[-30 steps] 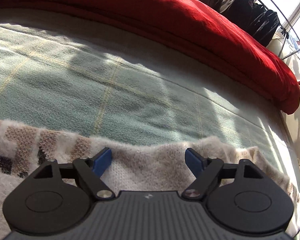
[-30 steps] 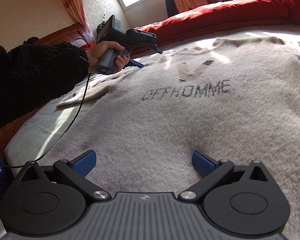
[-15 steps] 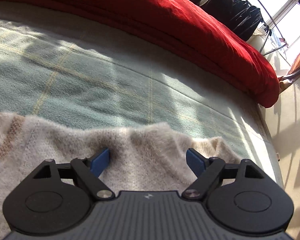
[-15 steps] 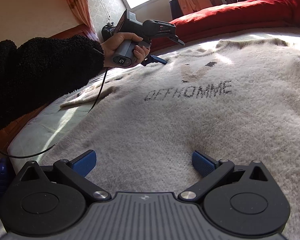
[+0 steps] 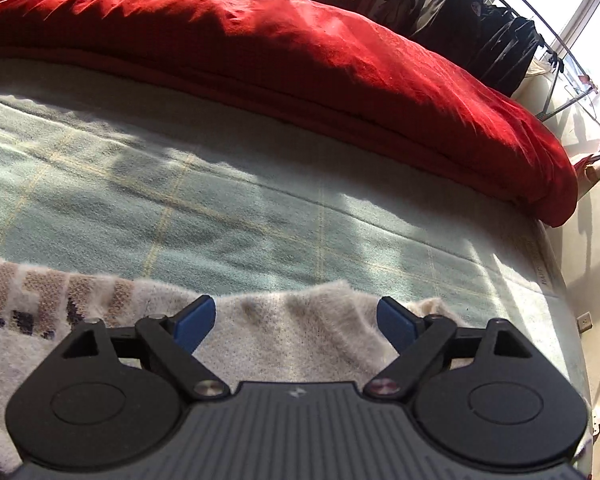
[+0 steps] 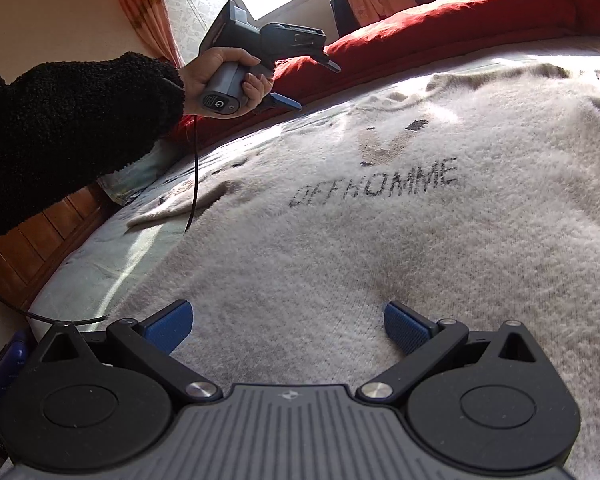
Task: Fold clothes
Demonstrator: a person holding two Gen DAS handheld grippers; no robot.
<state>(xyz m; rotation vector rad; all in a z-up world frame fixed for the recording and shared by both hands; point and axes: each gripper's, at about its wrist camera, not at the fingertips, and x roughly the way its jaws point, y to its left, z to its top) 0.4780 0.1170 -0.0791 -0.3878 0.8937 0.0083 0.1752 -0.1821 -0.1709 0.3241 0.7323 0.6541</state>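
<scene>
A fuzzy cream sweater (image 6: 380, 240) with dark "OFFHOMME" lettering lies spread flat on the bed. Its edge (image 5: 300, 332) and a brown-and-dark patterned part (image 5: 40, 292) show in the left wrist view. My left gripper (image 5: 296, 316) hangs in the air above that edge. Its jaws are opening and nothing is gripped between them. The right wrist view shows the left gripper (image 6: 312, 85) raised at the upper left, held by a hand in a black fleece sleeve (image 6: 60, 120). My right gripper (image 6: 288, 320) stands open low over the sweater's near part.
The sweater rests on a pale green checked bed cover (image 5: 220, 200). A red duvet (image 5: 300, 60) is heaped along the far side. Dark clothes hang on a rack (image 5: 480, 40) by the window. A wooden bed frame (image 6: 28, 248) and a black cable (image 6: 194, 168) are at the left.
The left gripper has lifted up off the sweater's edge and its jaws stand a little wider. The right gripper has stayed where it was.
</scene>
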